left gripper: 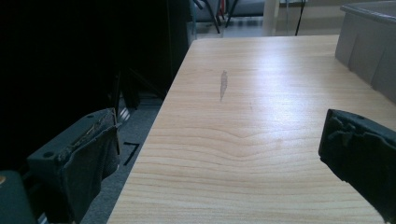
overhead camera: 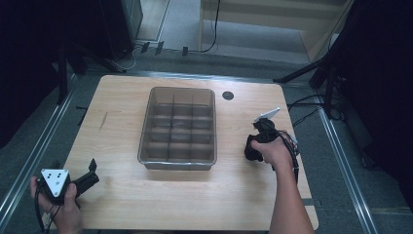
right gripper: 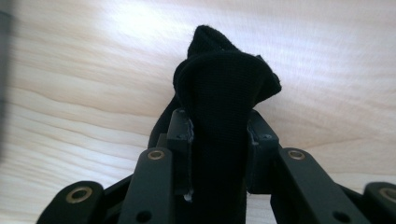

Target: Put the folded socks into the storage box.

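A black rolled cloth (right gripper: pixel 224 79), perhaps a sock, is pinched between my right gripper's (right gripper: pixel 219 135) two pads, its bunched end sticking out past them above the wooden table (right gripper: pixel 327 56). From above, the right gripper (overhead camera: pixel 257 142) points down at the table right of the bin, with the black cloth (overhead camera: pixel 251 152) under the hand. My left gripper (overhead camera: pixel 92 173) rests at the table's front left corner. Its jaws stand wide apart with nothing between them (left gripper: pixel 219 126).
A grey see-through bin (overhead camera: pixel 146 126) divided into several compartments stands mid-table; its corner (left gripper: pixel 369 42) shows ahead of the left gripper. A dark streak (left gripper: pixel 223 85) marks the wood. A black round hole (overhead camera: pixel 228 95) lies behind the bin. Dark stands and cables surround the table.
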Available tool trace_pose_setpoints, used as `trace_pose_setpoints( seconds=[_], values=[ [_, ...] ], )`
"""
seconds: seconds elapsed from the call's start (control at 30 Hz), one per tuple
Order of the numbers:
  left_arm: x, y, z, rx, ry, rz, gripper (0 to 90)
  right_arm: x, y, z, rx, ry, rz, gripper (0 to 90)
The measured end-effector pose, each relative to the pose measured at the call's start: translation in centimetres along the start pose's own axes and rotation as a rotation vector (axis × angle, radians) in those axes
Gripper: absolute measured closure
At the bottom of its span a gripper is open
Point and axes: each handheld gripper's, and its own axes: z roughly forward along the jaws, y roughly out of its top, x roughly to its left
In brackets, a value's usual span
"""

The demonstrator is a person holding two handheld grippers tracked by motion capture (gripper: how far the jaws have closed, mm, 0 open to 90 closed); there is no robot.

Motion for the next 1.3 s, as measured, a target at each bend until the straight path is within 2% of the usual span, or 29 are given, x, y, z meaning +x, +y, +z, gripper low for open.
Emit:
trace_pose_setpoints(
  seconds=[0.07, 0.2, 0.27, 0.3, 0.37, 0.4, 0.53, 0.7, 0.8, 0.83, 0.87, 0.9, 0.97, 1.0, 1.07, 1.2, 1.27, 1.3],
  values=[
    [0.0, 0.0, 0.0, -0.001, 0.001, -0.003, 0.0, 1.0, 0.7, -1.7, -0.044, 0.016, -0.007, 68.5],
    [0.0, 0.0, 0.0, -0.002, 0.0, -0.006, 0.0, 2.0, 1.3, -2.9, -0.07, 0.026, -0.02, 68.4],
    [0.0, 0.0, 0.0, -0.001, 0.001, -0.008, 0.0, 2.8, 1.8, -3.8, -0.094, 0.028, -0.032, 68.4],
    [0.0, 0.0, 0.0, -0.001, 0.001, -0.008, 0.0, 3.6, 2.4, -4.6, -0.115, 0.046, -0.033, 68.3],
    [0.0, 0.0, 0.0, -0.001, 0.0, -0.008, 0.0, 3.8, 2.5, -4.7, -0.118, 0.047, -0.035, 68.3],
    [0.0, 0.0, 0.0, -0.001, -0.001, -0.01, 0.0, 4.5, 3.1, -5.2, -0.13, 0.049, -0.049, 68.3],
    [0.0, 0.0, 0.0, -0.002, -0.001, -0.01, 0.0, 5.2, 3.7, -5.9, -0.145, 0.057, -0.053, 68.2],
    [0.0, 0.0, 0.0, -0.002, -0.001, -0.01, 0.0, 7.3, 4.9, -7.0, -0.182, 0.089, -0.077, 68.2],
    [0.0, 0.0, 0.0, -0.002, -0.001, -0.009, 0.0, 8.2, 5.2, -7.2, -0.189, 0.095, -0.096, 68.1],
    [0.0, 0.0, 0.0, -0.002, -0.001, -0.009, 0.0, 9.3, 5.4, -7.1, -0.191, 0.104, -0.115, 68.0],
    [0.0, 0.0, 0.0, -0.002, -0.001, -0.009, 0.0, 9.3, 5.4, -7.1, -0.191, 0.104, -0.115, 68.0],
    [0.0, 0.0, 0.0, -0.002, -0.001, -0.011, 0.0, 10.2, 5.6, -6.9, -0.197, 0.117, -0.124, 67.9],
    [0.0, 0.0, 0.0, -0.002, -0.001, -0.011, 0.0, 10.6, 5.7, -6.8, -0.197, 0.123, -0.129, 67.9],
    [0.0, 0.0, 0.0, -0.002, -0.002, -0.011, 0.0, 11.5, 5.8, -6.3, -0.195, 0.13, -0.143, 67.8],
    [0.0, 0.0, 0.1, -0.001, -0.002, -0.012, 0.0, 12.2, 5.9, -5.8, -0.191, 0.138, -0.159, 67.8],
    [0.0, 0.0, 0.1, 0.001, -0.003, -0.012, 0.0, 13.2, 6.0, -5.3, -0.187, 0.156, -0.168, 67.7],
    [0.1, 0.0, 0.1, 0.001, -0.003, -0.012, 0.0, 14.3, 6.0, -4.5, -0.186, 0.165, -0.186, 67.6],
    [0.1, 0.0, 0.1, 0.001, -0.003, -0.012, 0.0, 14.3, 6.0, -4.5, -0.186, 0.165, -0.186, 67.6]
  ],
)
